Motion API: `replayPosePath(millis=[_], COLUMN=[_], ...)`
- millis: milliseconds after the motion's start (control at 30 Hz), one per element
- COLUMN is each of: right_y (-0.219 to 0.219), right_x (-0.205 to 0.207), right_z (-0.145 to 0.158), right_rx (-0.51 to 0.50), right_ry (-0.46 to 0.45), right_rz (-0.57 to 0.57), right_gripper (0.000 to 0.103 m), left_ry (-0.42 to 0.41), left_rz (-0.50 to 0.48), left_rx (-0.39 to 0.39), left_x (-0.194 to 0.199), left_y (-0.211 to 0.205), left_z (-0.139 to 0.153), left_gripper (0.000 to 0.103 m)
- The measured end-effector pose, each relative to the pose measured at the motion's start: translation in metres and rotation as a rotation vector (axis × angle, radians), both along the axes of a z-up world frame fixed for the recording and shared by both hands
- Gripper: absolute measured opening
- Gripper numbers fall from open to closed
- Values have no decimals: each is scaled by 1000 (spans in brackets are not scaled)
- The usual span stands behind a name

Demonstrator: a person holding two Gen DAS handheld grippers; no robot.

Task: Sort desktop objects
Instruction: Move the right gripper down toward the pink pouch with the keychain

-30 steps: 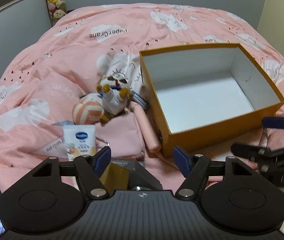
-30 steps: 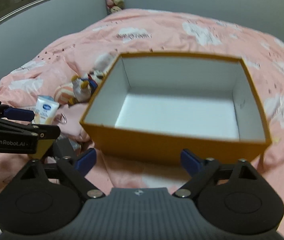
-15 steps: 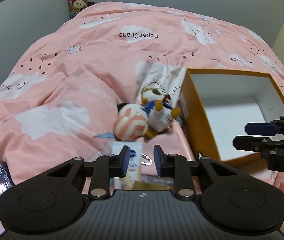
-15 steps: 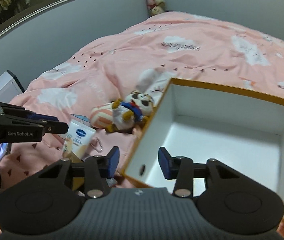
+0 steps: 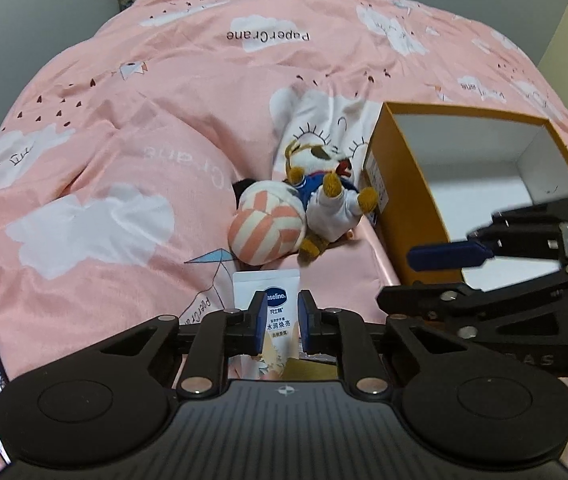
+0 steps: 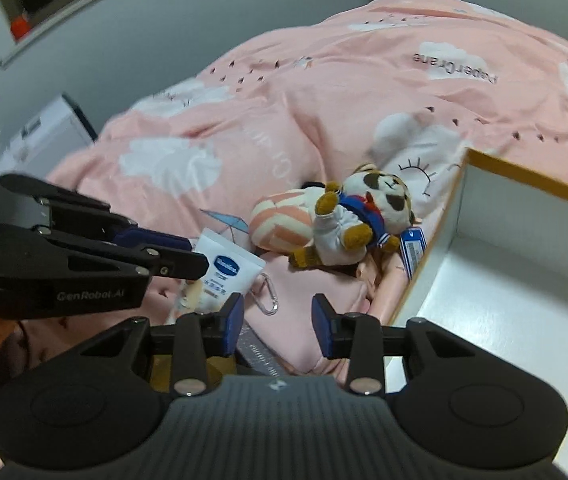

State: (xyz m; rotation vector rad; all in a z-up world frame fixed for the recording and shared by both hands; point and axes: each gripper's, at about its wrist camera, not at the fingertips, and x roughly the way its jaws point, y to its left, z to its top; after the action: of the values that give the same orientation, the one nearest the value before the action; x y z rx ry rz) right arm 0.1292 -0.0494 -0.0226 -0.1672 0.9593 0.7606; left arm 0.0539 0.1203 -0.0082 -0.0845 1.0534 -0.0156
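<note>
Tube (image 5: 276, 312) of hand cream, white, blue oval logo reading "Vaseline", Chinese characters below. Long axis runs away from the left camera, crimped end toward the plush toys. It lies on the pink duvet (image 5: 124, 140) near its front edge. Left gripper (image 5: 280, 318) angled downward, jaws narrow, pads closed on the tube's sides. Side casing reads "GenRobot.AI". Right gripper (image 6: 276, 326) tilted down over a pink pouch (image 6: 311, 304), jaws half-wide and closing, nothing pressed between them. Plush dog (image 6: 359, 216) and striped ball (image 5: 268, 232) lie beside the orange box (image 5: 407, 200). Duvet print: "PaperCrane".
</note>
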Motion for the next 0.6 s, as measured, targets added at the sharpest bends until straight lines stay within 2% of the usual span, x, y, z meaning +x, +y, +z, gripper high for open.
replayPosePath(millis=[200,300,400,467,600], right_y=[28,42,57,66,78], right_x=[22,41,52,59,75], right_z=[-4,-14,-28,-37,-57], right_rx=[-203,-282,-367,-414,-466], right_ry=[-64,-22,-12,-6,63], right_rz=[232,343,424,460,499], right_gripper=[42,48,48,48,48], left_ry=[-11,-12,-14,-15,-15], left_rz=[-4,11,16,25,43], left_rx=[40,58,51,41,26], left_x=[6,8,8,7,6], left_y=[2,6,10,13,17], left_z=[-2,-5,-6,-7,-9], left_gripper=[24,31,37,37,38])
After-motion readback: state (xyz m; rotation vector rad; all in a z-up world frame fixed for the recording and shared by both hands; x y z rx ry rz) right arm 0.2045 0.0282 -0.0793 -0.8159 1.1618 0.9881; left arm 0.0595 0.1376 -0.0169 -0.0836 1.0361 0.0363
